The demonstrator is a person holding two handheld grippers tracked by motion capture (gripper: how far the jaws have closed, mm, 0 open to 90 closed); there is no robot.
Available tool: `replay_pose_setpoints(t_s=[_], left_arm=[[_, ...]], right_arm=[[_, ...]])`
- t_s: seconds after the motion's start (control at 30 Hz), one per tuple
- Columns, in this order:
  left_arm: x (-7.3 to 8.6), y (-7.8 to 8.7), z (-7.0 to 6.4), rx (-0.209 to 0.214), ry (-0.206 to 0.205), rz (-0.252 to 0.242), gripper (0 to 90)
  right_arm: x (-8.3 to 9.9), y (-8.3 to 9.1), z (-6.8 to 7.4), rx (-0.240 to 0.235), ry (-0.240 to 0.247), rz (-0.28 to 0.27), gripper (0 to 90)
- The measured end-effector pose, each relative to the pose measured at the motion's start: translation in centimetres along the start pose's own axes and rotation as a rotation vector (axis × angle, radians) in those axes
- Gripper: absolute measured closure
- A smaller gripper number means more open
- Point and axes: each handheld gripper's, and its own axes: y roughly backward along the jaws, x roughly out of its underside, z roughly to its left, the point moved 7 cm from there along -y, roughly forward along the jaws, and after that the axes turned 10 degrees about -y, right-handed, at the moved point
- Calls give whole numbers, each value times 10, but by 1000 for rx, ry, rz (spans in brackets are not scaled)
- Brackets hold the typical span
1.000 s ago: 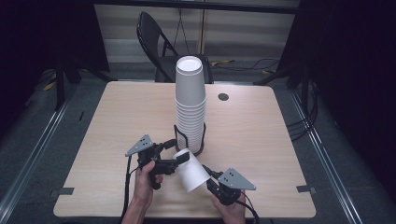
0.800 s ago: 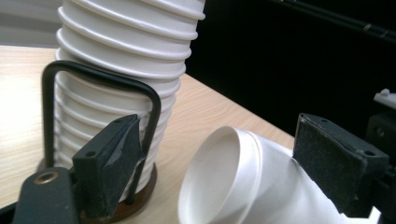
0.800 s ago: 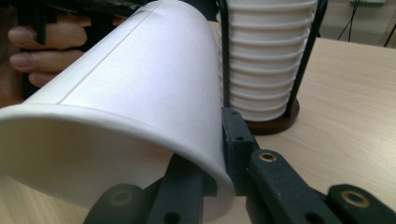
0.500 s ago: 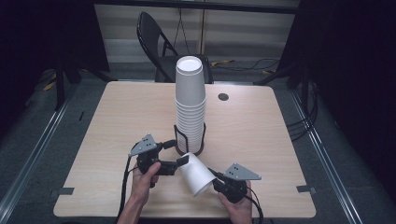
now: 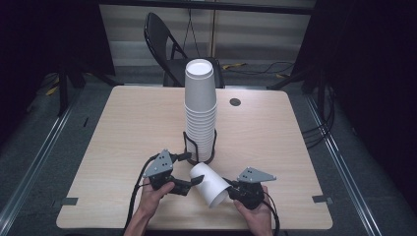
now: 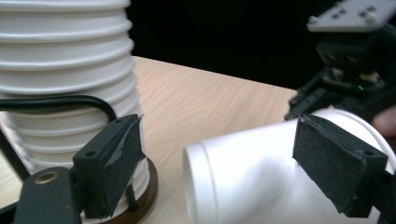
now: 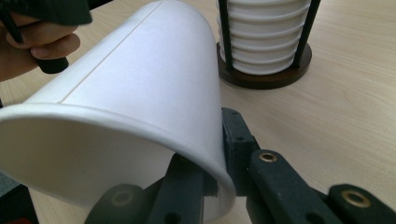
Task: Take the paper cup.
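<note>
A single white paper cup (image 5: 209, 184) lies tilted on its side near the table's front edge. My right gripper (image 5: 230, 191) is shut on its rim (image 7: 219, 158), with one jaw inside the mouth and one outside. My left gripper (image 5: 190, 171) is open, and the cup's closed base (image 6: 243, 182) sits between its jaws. One pad (image 6: 338, 163) is against the cup's side, while the other pad (image 6: 112, 158) stands apart from it. Just behind, a tall stack of white cups (image 5: 200, 110) stands in a black wire holder with a brown base (image 7: 266, 77).
The light wooden table (image 5: 128, 128) has bare room left and right of the stack. A small dark round grommet (image 5: 235, 102) lies at the back right. A black folding chair (image 5: 164, 39) stands beyond the far edge. The floor around is dark.
My right gripper has shifted slightly to the right with the cup, which has moved along with it. My left gripper has hardly moved.
</note>
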Motion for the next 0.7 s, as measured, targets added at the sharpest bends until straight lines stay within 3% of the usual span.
replay_pose_setpoints(t_s=[0.27, 0.4, 0.6, 0.7], left_arm=[[6, -3, -11, 48, -109, 61, 155], [9, -4, -17, 71, -134, 65, 155], [14, -7, -26, 111, -214, 106, 152], [18, -9, -29, 115, -226, 127, 152]], right_arm=[[0, 1, -4, -16, 19, 103, 863], [-2, 2, -5, -17, 24, 146, 863], [-4, 3, -7, -21, 25, 183, 864], [-5, 3, -9, -21, 25, 191, 864]])
